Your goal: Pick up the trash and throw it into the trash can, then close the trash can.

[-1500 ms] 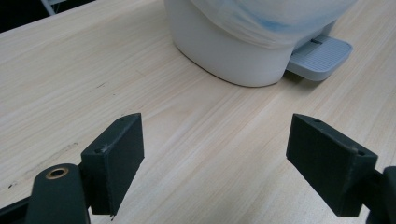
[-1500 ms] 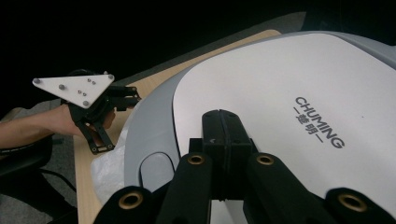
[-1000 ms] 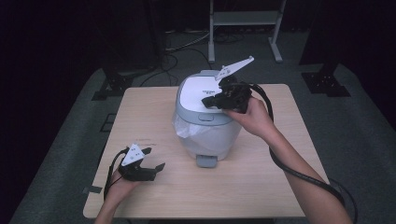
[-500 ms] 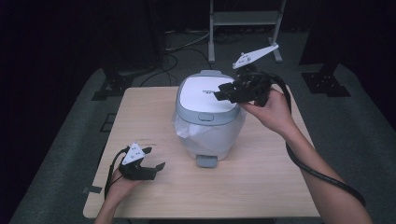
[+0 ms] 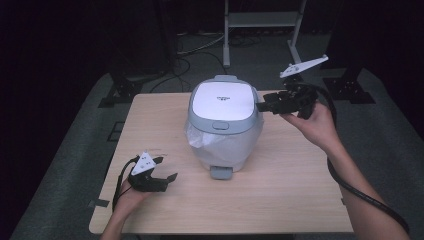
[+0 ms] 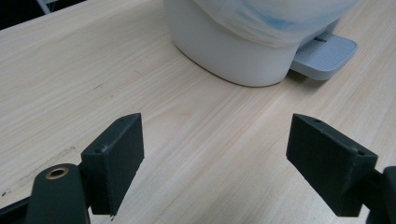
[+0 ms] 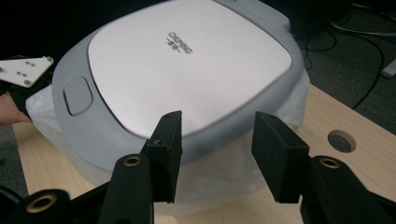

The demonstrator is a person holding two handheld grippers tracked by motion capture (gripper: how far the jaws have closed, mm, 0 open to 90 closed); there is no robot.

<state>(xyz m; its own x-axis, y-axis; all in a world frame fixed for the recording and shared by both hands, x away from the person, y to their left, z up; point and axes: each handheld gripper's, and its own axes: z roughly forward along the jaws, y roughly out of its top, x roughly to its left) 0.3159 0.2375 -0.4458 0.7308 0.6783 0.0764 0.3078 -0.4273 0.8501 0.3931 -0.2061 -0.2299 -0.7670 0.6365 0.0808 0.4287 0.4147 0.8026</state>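
At the middle of the table (image 5: 300, 200) stands the rice cooker (image 5: 223, 122), its white and grey lid (image 7: 187, 65) shut flat, a clear plastic wrap (image 5: 200, 140) bunched around the body below the lid rim. A grey tab (image 6: 322, 56) juts from the base on the side facing the person and rests on the wood.

Just beside the cooker's far-right shoulder, the right gripper (image 5: 264, 106) hangs level with the lid, pointing at it from the side and not touching it. Its 2 black jaws have just been opening and now stand partly apart with nothing between them; in the right gripper view (image 7: 215, 154) the lid edge lies just beyond the tips. A grey three-cornered plate (image 5: 304, 66) sticks up above this gripper, and a thick black cable (image 5: 370, 200) runs back along the forearm.

Well apart from the cooker, near the front-left corner of the table, the left gripper (image 5: 165, 170) sits low over the wood in the person's left hand (image 5: 131, 197). Its jaws are spread wide and hold nothing, aimed at the cooker's base in the left gripper view (image 6: 215, 163).

Beyond the table lie a dark floor, loose cables (image 5: 195, 47) and a metal stand (image 5: 262, 20).
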